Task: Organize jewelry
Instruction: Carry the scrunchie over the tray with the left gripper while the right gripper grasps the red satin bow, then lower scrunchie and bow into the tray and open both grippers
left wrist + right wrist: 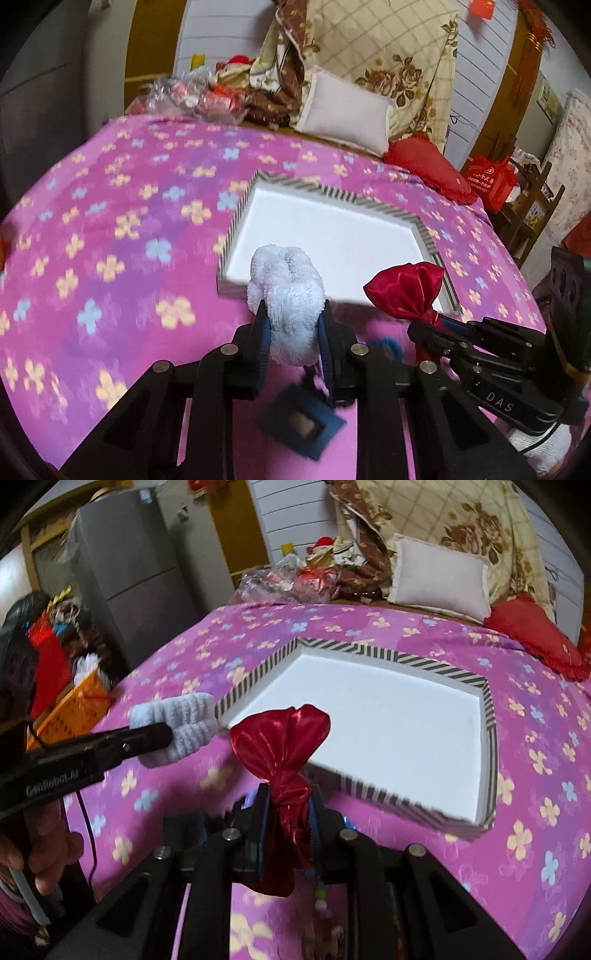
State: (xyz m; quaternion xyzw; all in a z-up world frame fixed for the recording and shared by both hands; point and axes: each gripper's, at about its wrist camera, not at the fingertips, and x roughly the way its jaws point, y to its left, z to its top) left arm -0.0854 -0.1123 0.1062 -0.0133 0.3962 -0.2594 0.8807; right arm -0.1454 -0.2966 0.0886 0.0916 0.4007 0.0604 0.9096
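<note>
A white shallow tray with a black-and-white striped rim [332,195] [436,664] lies on the pink flowered bedspread. My left gripper [293,319] is shut on a fluffy pale-blue scrunchie [286,288], held above the bed just before the tray's near left corner; it also shows in the right wrist view [184,723]. My right gripper [288,797] is shut on the neck of a shiny red drawstring pouch [280,738], held over the tray's near edge; it also shows in the left wrist view [406,291].
A dark blue small box [299,424] and a blue cord lie on the bed under the left gripper. A white pillow [439,576], a red cushion [535,638] and bedding sit at the bed's far end. An orange basket [70,705] and a fridge stand left of the bed.
</note>
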